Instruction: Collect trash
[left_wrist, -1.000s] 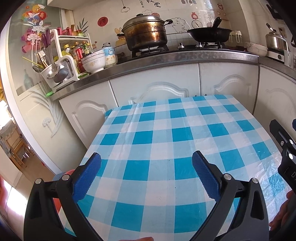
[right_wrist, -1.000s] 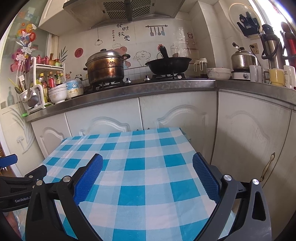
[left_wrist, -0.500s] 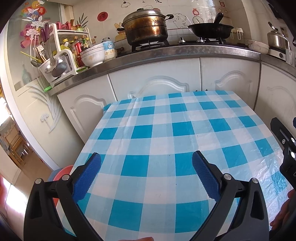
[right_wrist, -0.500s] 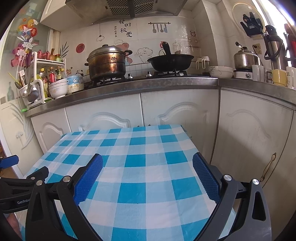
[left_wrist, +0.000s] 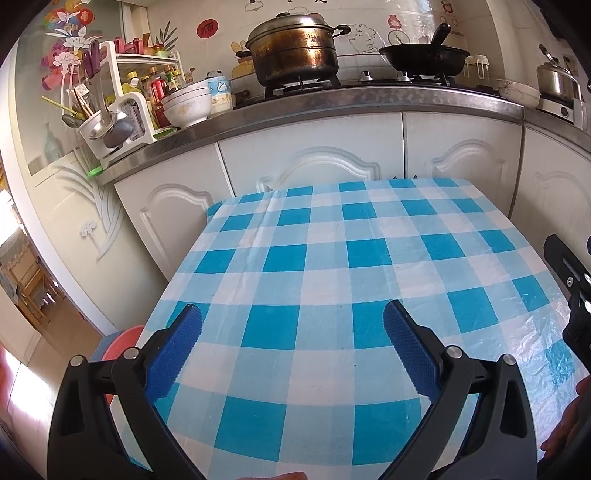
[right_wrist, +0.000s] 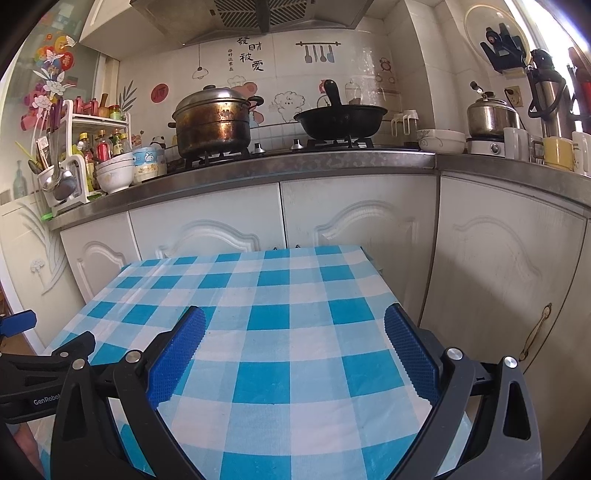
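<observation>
No trash shows in either view. A table under a blue-and-white checked cloth (left_wrist: 332, 288) (right_wrist: 280, 332) fills the lower half of both views, and nothing lies on it. My left gripper (left_wrist: 291, 325) hovers open above the cloth's near part, its blue pads wide apart and holding nothing. My right gripper (right_wrist: 293, 325) is open too, above the cloth's right side, also with nothing between its pads. The right gripper's black body (left_wrist: 576, 291) shows at the right edge of the left wrist view. The left gripper's body (right_wrist: 44, 369) shows at the left edge of the right wrist view.
White cabinets (right_wrist: 354, 229) under a steel counter (right_wrist: 295, 162) stand just behind the table. On the counter are a steamer pot (right_wrist: 214, 122), a black wok (right_wrist: 340, 118), bowls (right_wrist: 114, 171) and a utensil rack (left_wrist: 110, 99). A red basin (left_wrist: 118, 347) sits on the floor left of the table.
Both views have drifted slightly: the counter sits a little higher in the left wrist view and lower in the right wrist view. Both grippers have stayed open.
</observation>
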